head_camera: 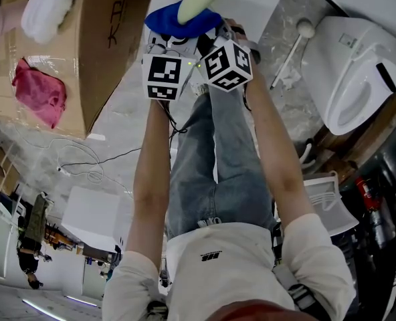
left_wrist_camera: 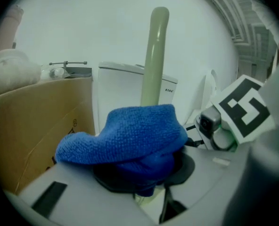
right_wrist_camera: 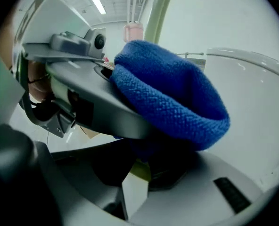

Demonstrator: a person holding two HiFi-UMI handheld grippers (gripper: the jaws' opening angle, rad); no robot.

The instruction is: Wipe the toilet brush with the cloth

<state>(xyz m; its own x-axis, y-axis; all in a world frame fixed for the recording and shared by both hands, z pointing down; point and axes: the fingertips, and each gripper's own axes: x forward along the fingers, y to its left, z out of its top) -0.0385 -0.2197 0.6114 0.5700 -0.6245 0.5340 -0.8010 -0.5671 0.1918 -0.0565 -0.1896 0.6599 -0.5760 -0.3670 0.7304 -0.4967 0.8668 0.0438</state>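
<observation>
Left tool: the left tool [left_wrist_camera: 144, 178] is closed on the blue microfibre cloth [left_wrist_camera: 130, 133]. The cloth bulges over both jaws and hides their tips.
Right tool: the right tool [right_wrist_camera: 139, 171] sits just beside the left one. Its jaws are closed to a narrow gap with a pale green piece pinched between them, which I judge to be the lower end of the brush handle.
Toilet brush: its pale green handle [left_wrist_camera: 156, 55] rises straight up out of the cloth. It is held in the air in front of the person, between the cardboard box [head_camera: 111, 52] and the toilet [head_camera: 358, 65], so nothing carries it. The bristle end is not in view.
Cloth on handle: the cloth is wrapped around the handle and touches it, not merely lying beside it.
How the brush handles: it is probably light, rigid plastic that is smooth and round. It may slide or twist in a hard pinch, so a firm hold low on the handle should stop it turning.
How the cloth handles: it is soft, thick and limp and folds to any shape. A bunched fold is the best place to grip it, so that a pad of fabric stays against the handle.
Step in hand: this looks like the wiping stroke along the handle.
Risk: the cloth may slip out of the jaws, or the handle may swing while it is held at one end only.
</observation>
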